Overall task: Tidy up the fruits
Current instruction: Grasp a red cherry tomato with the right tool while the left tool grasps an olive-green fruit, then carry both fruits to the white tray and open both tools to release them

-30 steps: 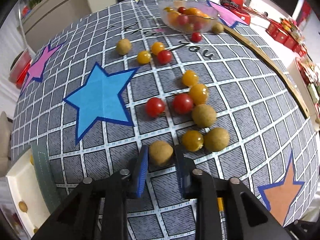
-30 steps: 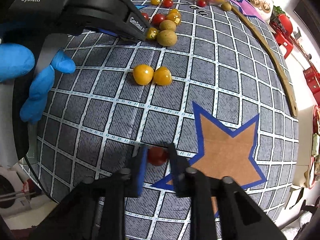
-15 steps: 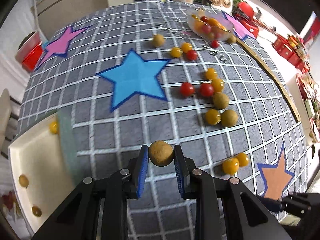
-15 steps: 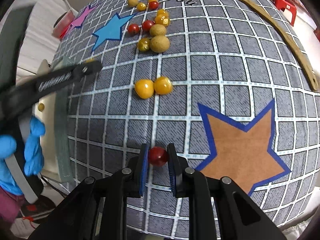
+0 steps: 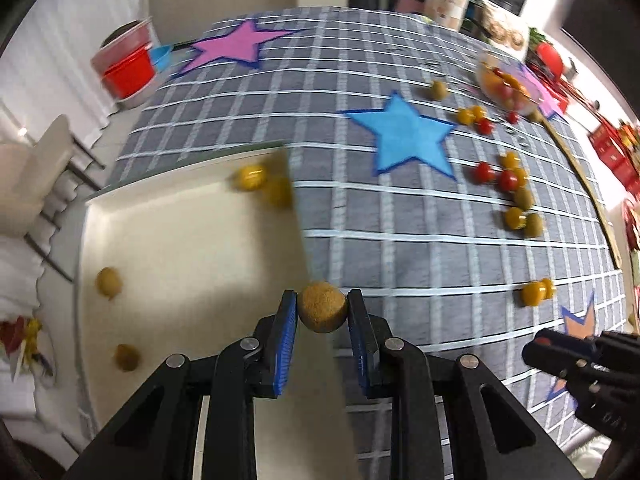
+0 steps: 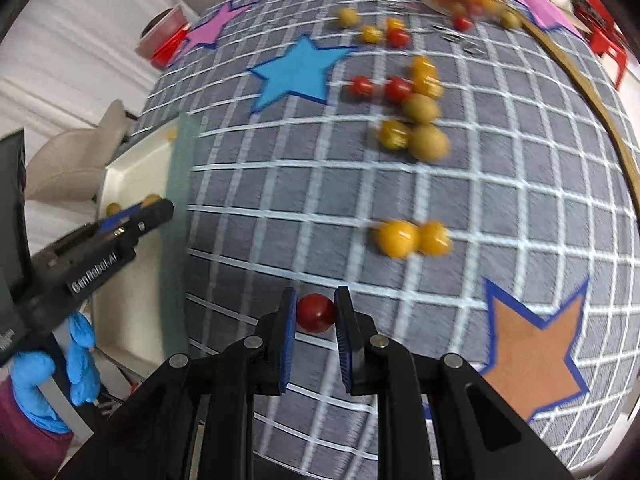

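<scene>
**A:** Where are you?

**B:** Over a table under a grey checked cloth (image 5: 400,248) with paper stars. My landmark is the cream tray (image 5: 180,248) at the cloth's edge. My left claw (image 5: 322,314) pinches a brown fruit (image 5: 323,307), hanging right over the tray's near rim. My right claw (image 6: 316,314) pinches a red tomato (image 6: 316,312) above the cloth, well apart from the tray.

**A:** How should the drop go?

**B:** I judge the brown fruit should travel fully past the rim, low, before I loosen, so it lands near the fruits already inside and doesn't roll off. The tomato likely belongs elsewhere, so I'd hold it firm meanwhile.

**A:** What does each camera add?

**B:** The left view shows the tray's inside: a yellow fruit (image 5: 250,176) by its far wall, two dull ones nearer. The right view shows little of that, but shows my gloved hand (image 6: 48,368) on the left claw, and the loose fruits (image 6: 412,236) beyond the tray more clearly, though blurred.
</scene>
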Demonstrator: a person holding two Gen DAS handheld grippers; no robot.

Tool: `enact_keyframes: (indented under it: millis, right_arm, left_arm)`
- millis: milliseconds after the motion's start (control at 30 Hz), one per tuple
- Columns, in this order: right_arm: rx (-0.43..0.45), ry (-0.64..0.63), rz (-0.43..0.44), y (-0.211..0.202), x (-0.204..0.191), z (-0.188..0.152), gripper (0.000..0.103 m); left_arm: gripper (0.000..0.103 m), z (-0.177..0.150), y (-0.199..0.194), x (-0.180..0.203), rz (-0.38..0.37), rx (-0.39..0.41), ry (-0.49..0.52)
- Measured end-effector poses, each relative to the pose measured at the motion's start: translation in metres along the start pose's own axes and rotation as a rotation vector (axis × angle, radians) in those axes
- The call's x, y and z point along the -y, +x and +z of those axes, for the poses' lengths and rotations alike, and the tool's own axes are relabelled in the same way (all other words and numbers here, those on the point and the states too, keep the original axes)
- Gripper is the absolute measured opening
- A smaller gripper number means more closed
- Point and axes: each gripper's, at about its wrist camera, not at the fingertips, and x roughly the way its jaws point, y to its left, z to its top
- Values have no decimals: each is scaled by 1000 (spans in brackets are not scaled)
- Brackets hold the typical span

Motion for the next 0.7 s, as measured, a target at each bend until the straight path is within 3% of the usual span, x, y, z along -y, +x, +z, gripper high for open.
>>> enact_keyframes:
  millis: [300,433,700]
  right_arm:
    - [-9,-149,64,19,-75,36,20]
    - [-9,-187,93,32,-107,54,20]
    - [-40,-253,118,70,-159,87,20]
  left_arm:
    - [27,-7,4,-67,92,15,-129]
    - [27,-7,12,-87,144,17,-139]
    - [27,-11,27,-107,157,-2,-153]
